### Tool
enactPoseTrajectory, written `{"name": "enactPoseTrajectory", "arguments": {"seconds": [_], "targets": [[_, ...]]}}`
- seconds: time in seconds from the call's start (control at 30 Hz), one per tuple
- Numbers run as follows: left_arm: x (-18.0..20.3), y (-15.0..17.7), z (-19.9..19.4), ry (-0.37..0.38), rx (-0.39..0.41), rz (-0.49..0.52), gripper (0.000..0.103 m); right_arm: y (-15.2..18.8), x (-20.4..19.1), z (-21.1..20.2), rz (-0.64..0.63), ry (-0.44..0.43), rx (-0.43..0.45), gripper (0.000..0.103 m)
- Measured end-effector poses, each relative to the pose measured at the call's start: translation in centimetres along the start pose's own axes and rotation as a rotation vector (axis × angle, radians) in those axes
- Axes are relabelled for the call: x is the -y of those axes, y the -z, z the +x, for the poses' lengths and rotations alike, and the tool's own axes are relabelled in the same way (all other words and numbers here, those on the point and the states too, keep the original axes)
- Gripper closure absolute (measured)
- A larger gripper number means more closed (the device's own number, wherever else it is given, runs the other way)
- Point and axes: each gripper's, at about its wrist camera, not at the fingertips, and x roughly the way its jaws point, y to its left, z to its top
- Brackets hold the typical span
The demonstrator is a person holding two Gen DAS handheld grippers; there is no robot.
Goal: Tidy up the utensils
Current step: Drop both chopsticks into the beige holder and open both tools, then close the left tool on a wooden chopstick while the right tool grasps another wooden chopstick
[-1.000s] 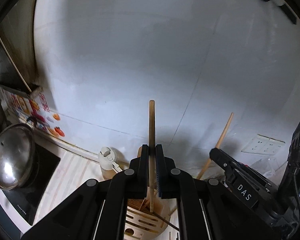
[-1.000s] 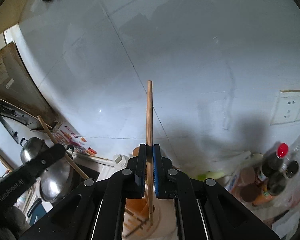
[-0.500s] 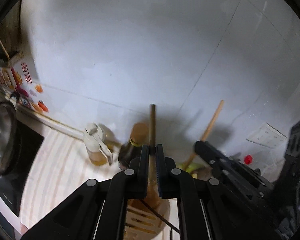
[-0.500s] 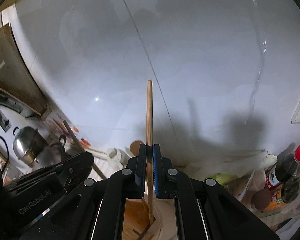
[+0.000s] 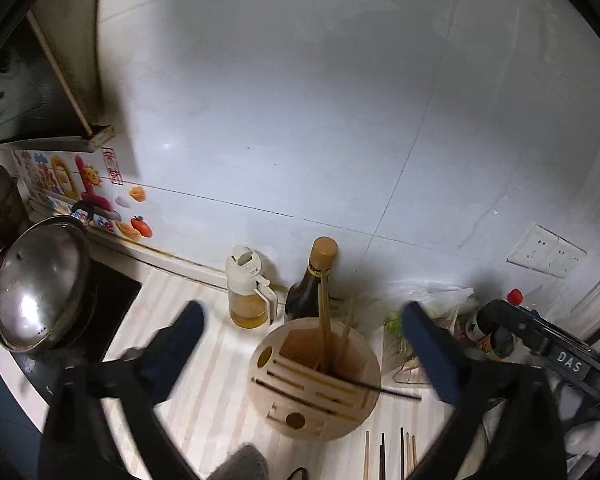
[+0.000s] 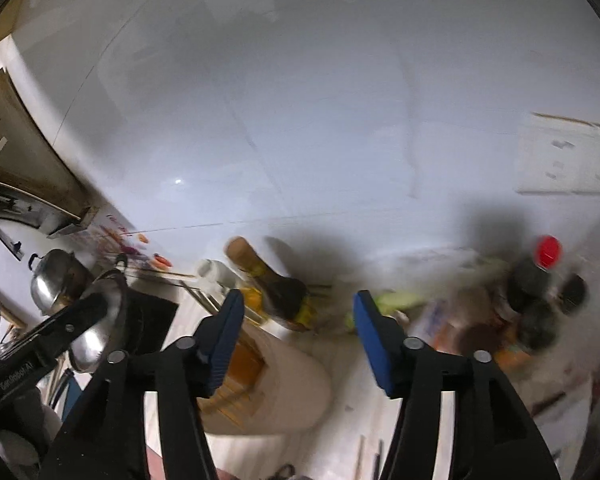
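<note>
Left gripper [image 5: 300, 344]: jaws opening wide, nothing between them. Right gripper [image 6: 298, 320]: jaws opening, empty. Two wooden chopsticks [image 5: 325, 328]: upright in round wooden holder [image 5: 352, 412] on counter. More chopsticks [image 5: 392, 456]: lying beside holder.

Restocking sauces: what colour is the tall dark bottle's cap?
Light brown; the dark bottle shows best in the left wrist view.

White tiled wall [image 5: 300, 120] rises behind a pale wood-grain counter [image 5: 196, 408]. A socket plate [image 5: 546, 250] sits low on the right; bright stickers [image 5: 80, 184] line the left.
</note>
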Motion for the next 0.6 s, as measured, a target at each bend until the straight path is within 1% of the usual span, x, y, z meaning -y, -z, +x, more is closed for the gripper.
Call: {"name": "enactPoseTrajectory", "arguments": {"seconds": [0.03,0.07,0.13,0.2,0.27,0.3,0.33,0.4,0.53,0.6], "targets": [[0.0,0.7,-0.4,-0.009,0.006,0.003,0.000,0.8,0.7,-0.8,0.004,0.029,0.006,0.030],[0.2,1.6,-0.8,-0.024,0.008,0.011,0.000,1.4,1.3,-1.3,0.012,0.036,0.007,0.026],[0.3,2.9,-1.2,-0.035,0.013,0.015,0.000,3.4,2.9,-2.3,0.036,0.078,-0.008,0.023],[0.7,4.6,-1.2,-0.033,-0.003,0.026,0.000,4.9,3.8,-2.8,0.050,0.090,-0.019,0.015],[1.2,6.2,-0.7,-0.027,-0.034,0.033,0.000,7.2,5.3,-3.0,0.072,0.118,-0.046,0.012],[1.5,7.0,-0.5,-0.025,-0.050,0.037,0.000,7.7,5.7,-3.0,0.079,0.125,-0.056,0.012],[1.9,8.1,0.0,-0.026,-0.071,0.047,0.000,9.0,6.5,-2.8,0.085,0.142,-0.080,0.011],[2.6,9.9,0.8,-0.027,-0.112,0.062,0.000,10.9,7.5,-2.4,0.092,0.167,-0.114,0.006],[4.1,14.0,3.3,-0.029,-0.212,0.099,0.000,14.4,9.2,-0.8,0.106,0.214,-0.189,0.006],[4.8,15.8,4.7,-0.046,-0.256,0.116,0.000,16.1,10.0,0.1,0.112,0.230,-0.227,0.006]]}}
